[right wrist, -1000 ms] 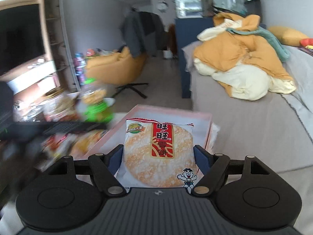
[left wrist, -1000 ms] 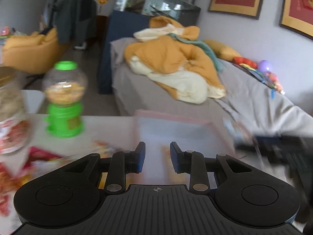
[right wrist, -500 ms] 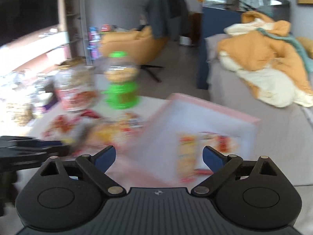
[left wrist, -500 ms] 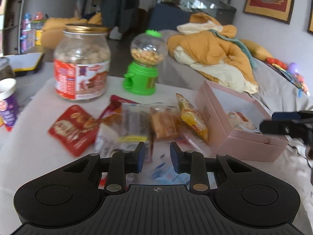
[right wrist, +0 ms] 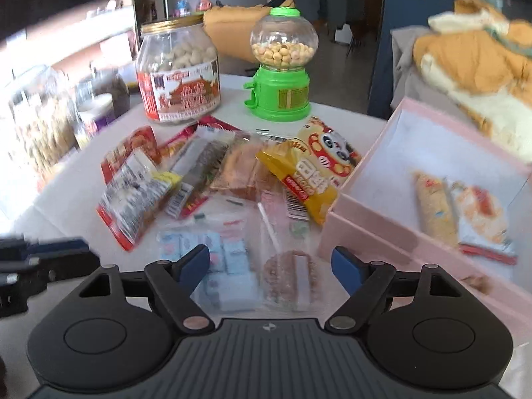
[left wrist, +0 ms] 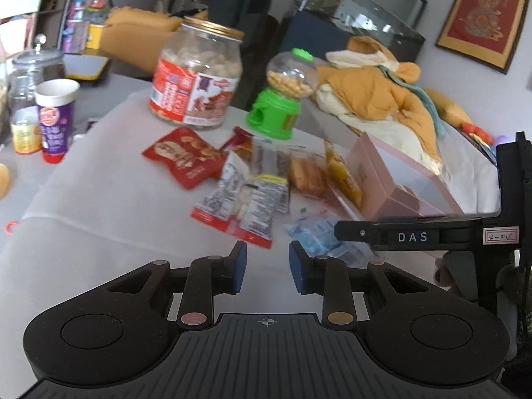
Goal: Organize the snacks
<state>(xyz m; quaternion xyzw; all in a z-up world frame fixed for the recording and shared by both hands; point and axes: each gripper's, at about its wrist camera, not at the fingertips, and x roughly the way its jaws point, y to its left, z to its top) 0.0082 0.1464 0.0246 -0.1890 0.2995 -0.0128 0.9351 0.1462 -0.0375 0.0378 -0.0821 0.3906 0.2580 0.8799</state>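
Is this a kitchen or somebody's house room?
Probably a lived-in room at home, not a kitchen: a bed with a rumpled orange quilt, a framed picture on the wall, and a yellow armchair.

wall (left wrist: 439, 76) – pale, framed picture (left wrist: 482, 16) | armchair (left wrist: 139, 33) – yellow

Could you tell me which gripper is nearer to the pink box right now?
Right. The right gripper hovers just beside the pink box, whose front corner sits by its right finger. The left gripper is farther off, over bare tablecloth.
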